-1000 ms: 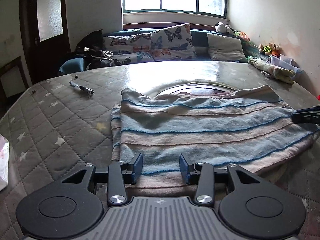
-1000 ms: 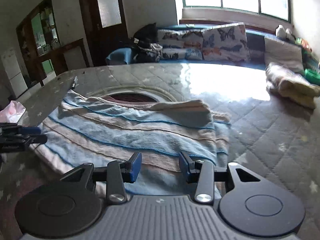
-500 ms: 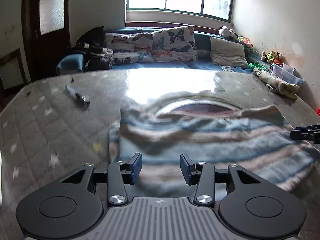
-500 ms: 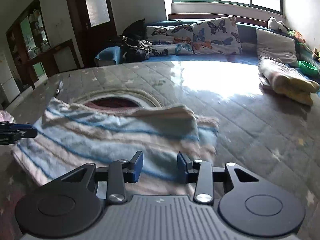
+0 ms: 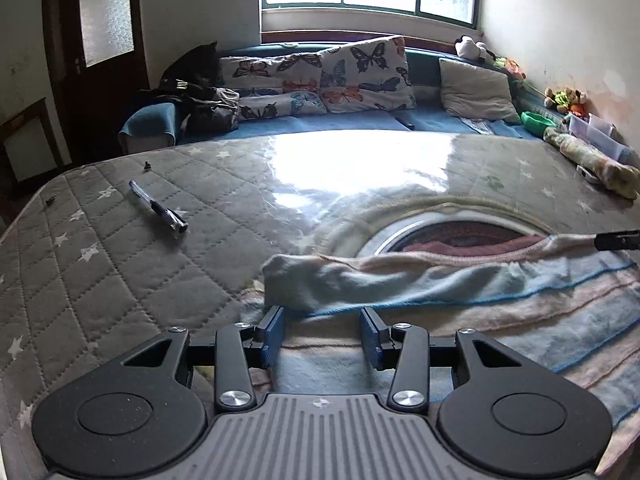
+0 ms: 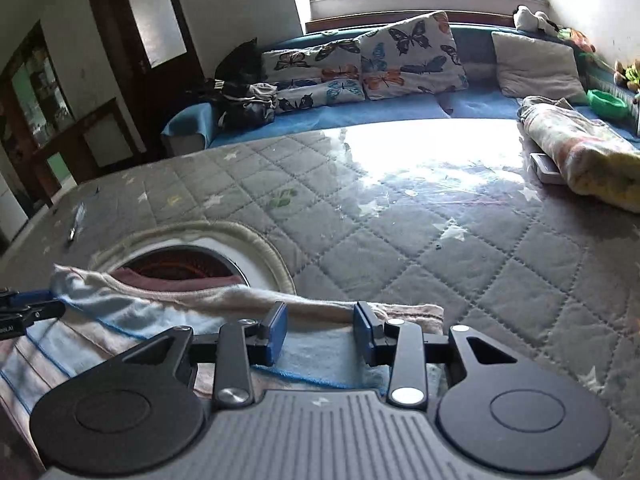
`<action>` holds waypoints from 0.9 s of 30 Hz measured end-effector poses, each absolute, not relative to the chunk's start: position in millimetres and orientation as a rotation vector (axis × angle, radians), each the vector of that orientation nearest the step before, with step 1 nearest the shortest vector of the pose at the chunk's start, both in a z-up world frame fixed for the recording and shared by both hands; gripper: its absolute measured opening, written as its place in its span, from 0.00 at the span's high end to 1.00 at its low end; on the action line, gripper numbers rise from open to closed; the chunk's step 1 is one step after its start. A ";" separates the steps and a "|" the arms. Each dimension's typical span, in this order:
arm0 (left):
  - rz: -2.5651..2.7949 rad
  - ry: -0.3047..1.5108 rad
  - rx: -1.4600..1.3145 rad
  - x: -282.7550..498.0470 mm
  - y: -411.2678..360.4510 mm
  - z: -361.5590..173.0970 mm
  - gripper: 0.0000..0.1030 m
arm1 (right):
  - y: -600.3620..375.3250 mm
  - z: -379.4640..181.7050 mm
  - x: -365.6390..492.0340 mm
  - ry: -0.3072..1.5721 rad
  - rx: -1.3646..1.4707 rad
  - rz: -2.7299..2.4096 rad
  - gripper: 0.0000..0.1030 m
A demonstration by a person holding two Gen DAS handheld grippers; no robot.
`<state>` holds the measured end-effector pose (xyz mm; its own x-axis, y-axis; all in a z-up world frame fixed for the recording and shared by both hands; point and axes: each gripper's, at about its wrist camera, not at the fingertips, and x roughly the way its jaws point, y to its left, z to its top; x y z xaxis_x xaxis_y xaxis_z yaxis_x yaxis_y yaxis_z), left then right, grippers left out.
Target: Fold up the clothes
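A blue, pink and cream striped knit garment [image 5: 460, 304] lies flat on the grey quilted table cover [image 5: 120, 272]. It also shows in the right wrist view [image 6: 132, 320]. My left gripper [image 5: 322, 338] is open, its jaws over the garment's far left corner, which is rumpled. My right gripper [image 6: 320, 334] is open over the garment's far right corner. Each gripper's tip shows at the edge of the other's view.
A pen [image 5: 160, 210] lies on the cover to the left. A round opening [image 5: 452, 236] in the cover sits just behind the garment. A rolled cloth [image 6: 580, 152] lies at the far right. A sofa with butterfly cushions [image 5: 360, 76] stands behind the table.
Both grippers have moved forward across the garment, from its near edge to its far edge. Both stayed open.
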<state>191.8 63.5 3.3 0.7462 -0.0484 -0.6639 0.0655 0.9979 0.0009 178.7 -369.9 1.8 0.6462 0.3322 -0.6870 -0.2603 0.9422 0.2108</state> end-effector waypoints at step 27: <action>0.059 0.718 -0.067 188.0 97.1 19.9 0.55 | -362.1 14.9 156.1 0.768 0.016 0.343 0.59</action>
<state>188.0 97.1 19.9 0.7516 0.0311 -0.6589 -0.0770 0.9962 -0.0407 156.1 -362.1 14.9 0.6667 0.3096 -0.6780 -0.2978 0.9445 0.1384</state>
